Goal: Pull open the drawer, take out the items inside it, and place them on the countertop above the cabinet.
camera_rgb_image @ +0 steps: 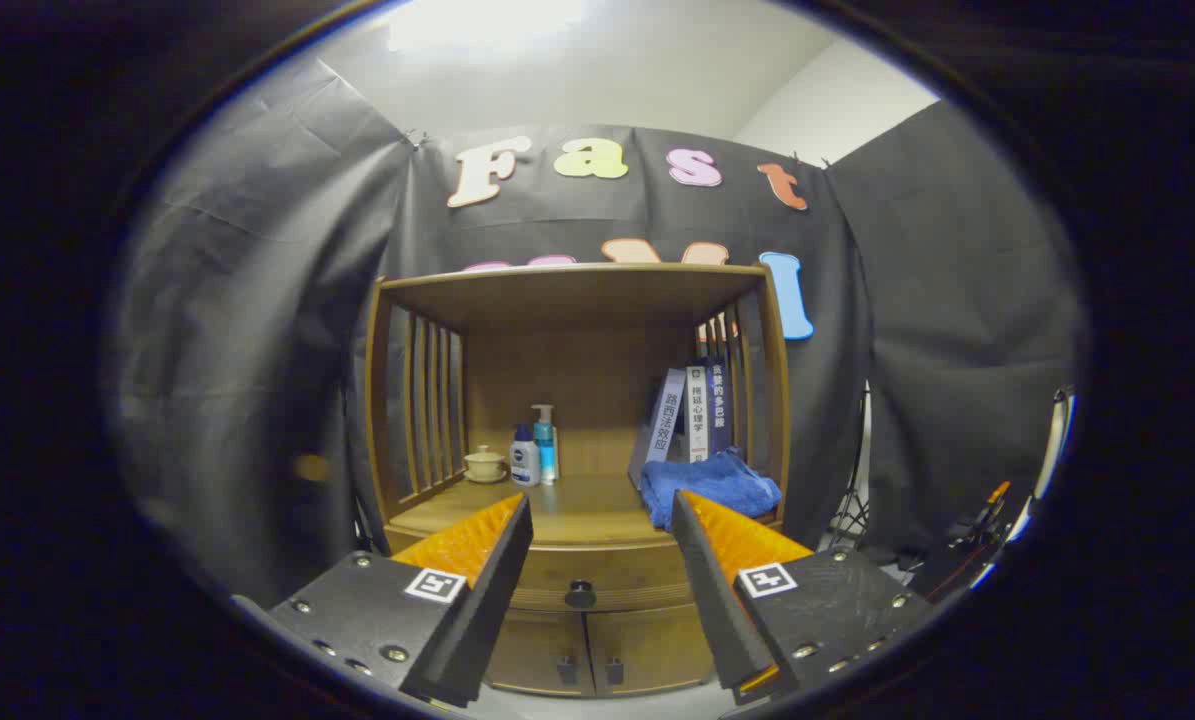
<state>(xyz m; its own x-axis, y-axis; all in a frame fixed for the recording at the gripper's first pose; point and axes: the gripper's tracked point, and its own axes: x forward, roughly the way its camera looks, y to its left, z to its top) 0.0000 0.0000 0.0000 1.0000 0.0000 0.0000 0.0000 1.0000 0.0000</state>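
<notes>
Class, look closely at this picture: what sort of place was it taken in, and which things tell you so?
Probably a staged booth made to look like a home, not a real room. A wooden cabinet holding books, bottles and a blue towel stands against hung black cloth. The open gripper faces its closed drawer.

The gripper view rides behind the spread fingers of the gripper (602, 510), facing the brown wooden cabinet (577, 420) head-on from near, at 12 o'clock, level with its closed drawer (597, 575).

drawer (597, 578) contents hidden, front closed
</notes>
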